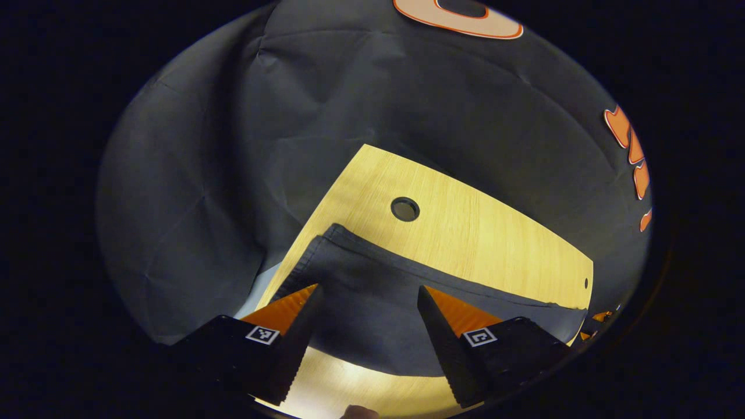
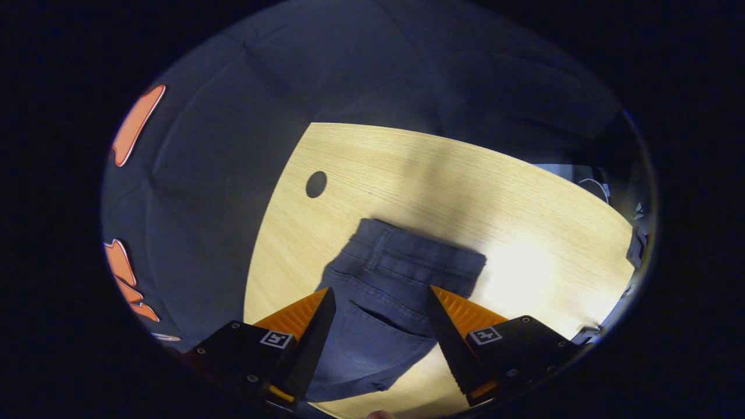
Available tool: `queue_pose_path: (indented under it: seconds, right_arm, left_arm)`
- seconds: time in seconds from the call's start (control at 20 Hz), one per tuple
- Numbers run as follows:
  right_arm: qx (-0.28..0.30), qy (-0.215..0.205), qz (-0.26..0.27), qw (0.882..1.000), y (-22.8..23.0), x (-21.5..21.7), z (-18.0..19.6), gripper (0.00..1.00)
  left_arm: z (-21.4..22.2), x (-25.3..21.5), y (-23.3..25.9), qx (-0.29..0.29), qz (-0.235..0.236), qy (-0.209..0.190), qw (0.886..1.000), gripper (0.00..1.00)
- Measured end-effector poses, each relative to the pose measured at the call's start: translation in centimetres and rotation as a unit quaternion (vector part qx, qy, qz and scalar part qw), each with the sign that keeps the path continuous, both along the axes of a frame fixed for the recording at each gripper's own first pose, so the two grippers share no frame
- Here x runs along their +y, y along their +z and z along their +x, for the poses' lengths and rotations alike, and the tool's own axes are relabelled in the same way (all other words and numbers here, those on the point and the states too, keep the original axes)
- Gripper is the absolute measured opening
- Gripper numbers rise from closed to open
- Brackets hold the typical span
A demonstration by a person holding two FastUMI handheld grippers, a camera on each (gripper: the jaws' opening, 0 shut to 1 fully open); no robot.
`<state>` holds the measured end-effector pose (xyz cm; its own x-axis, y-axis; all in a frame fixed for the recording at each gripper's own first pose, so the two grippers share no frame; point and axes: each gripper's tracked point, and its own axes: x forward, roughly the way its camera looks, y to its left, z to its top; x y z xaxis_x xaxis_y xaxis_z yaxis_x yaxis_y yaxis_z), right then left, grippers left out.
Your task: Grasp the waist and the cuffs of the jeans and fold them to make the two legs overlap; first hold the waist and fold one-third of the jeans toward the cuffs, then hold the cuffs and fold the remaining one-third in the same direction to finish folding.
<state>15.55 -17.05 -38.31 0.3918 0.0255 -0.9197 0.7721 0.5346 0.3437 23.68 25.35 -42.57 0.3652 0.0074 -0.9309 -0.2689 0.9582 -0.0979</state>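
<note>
Dark blue jeans lie flat on the wooden table. In the left gripper view I see their legs and cuffs (image 1: 372,291), the cuff end toward the table's left edge. My left gripper (image 1: 368,297) hovers open above that cloth with nothing between its fingers. In the right gripper view the waist (image 2: 407,256) with its belt loops and a back pocket (image 2: 372,331) points away from me. My right gripper (image 2: 381,297) stands open over the pocket area, with its fingers apart on either side of the seat.
The light wooden table (image 1: 465,227) has a round cable hole (image 1: 405,209), which also shows in the right gripper view as a dark hole (image 2: 316,184). Black cloth wall surrounds the table. Bare wood (image 2: 524,221) lies beyond the waist.
</note>
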Motion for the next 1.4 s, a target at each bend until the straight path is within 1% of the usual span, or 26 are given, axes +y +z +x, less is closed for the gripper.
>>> queue_pose_path:
  seconds: [0.1, 0.35, 0.65, 0.7, 0.75, 0.8, 0.85, 0.9, 0.95, 1.0, 1.1, 1.15, 1.2, 1.25, 1.35, 1.4]
  right_arm:
    - [0.014, -0.002, -0.002, 1.000, -1.0, -0.5, -1.1, 0.96]
    - [0.029, -0.010, 0.011, 0.999, -3.5, -1.1, -2.5, 0.96]
    - [0.036, 0.007, 0.003, 0.999, -6.1, -1.0, -2.7, 0.96]
    - [0.034, 0.006, 0.015, 0.999, -6.3, -0.8, -2.8, 0.96]
    - [0.025, -0.004, 0.025, 0.999, -6.4, -0.7, -2.5, 0.86]
    - [0.024, -0.004, 0.046, 0.999, -6.6, 0.0, -2.5, 0.77]
    - [0.014, -0.009, 0.057, 0.998, -6.7, 0.1, -2.5, 0.67]
    - [0.004, -0.014, 0.063, 0.998, -6.7, 0.1, -2.2, 0.51]
    - [0.000, -0.019, 0.061, 0.998, -6.4, 0.1, -2.1, 0.38]
    - [-0.005, -0.008, 0.053, 0.999, -6.2, 0.1, -2.3, 0.24]
    - [-0.019, 0.003, 0.049, 0.999, -5.1, 0.5, -2.3, 0.25]
    - [-0.033, 0.005, 0.051, 0.998, -4.3, 0.7, -2.0, 0.24]
    - [-0.047, 0.006, 0.053, 0.997, -3.6, 1.0, -1.8, 0.24]
    - [-0.062, 0.011, 0.059, 0.996, -2.7, 1.4, -1.6, 0.24]
    - [-0.094, 0.034, 0.057, 0.993, -0.9, 2.3, -1.1, 0.24]
    - [-0.104, 0.045, 0.048, 0.992, -0.2, 2.7, -1.0, 0.24]
  left_arm:
    - [-0.8, -1.1, 0.7, -0.001, -0.002, -0.004, 1.000, 0.99]
    - [-3.7, -3.2, 2.2, -0.006, 0.003, -0.023, 1.000, 0.99]
    - [-9.5, -6.3, 2.9, 0.001, 0.000, -0.031, 1.000, 0.99]
    - [-10.4, -6.5, 2.9, 0.003, 0.000, -0.029, 1.000, 0.99]
    - [-11.3, -6.7, 2.8, 0.004, 0.000, -0.027, 1.000, 0.99]
    - [-12.1, -6.9, 2.6, 0.005, -0.004, -0.023, 1.000, 0.99]
    - [-12.9, -7.3, 2.4, 0.010, -0.014, -0.020, 1.000, 0.99]
    - [-14.0, -7.6, 2.2, 0.015, -0.022, -0.015, 1.000, 0.99]
    - [-14.9, -7.7, 2.0, 0.017, -0.027, -0.011, 0.999, 0.99]
    - [-15.4, -7.6, 1.9, 0.018, -0.028, -0.009, 0.999, 0.99]
    - [-16.1, -7.7, 1.9, 0.014, -0.033, -0.001, 0.999, 0.98]
    - [-16.2, -7.8, 1.7, 0.010, -0.039, 0.004, 0.999, 0.96]
    - [-16.2, -7.9, 1.5, 0.006, -0.046, 0.006, 0.999, 0.98]
    - [-16.4, -7.9, 1.3, 0.004, -0.049, 0.006, 0.999, 0.98]
    - [-16.7, -8.2, 1.1, 0.007, -0.047, 0.002, 0.999, 0.98]
    - [-16.5, -8.3, 1.2, 0.009, -0.048, -0.001, 0.999, 0.98]
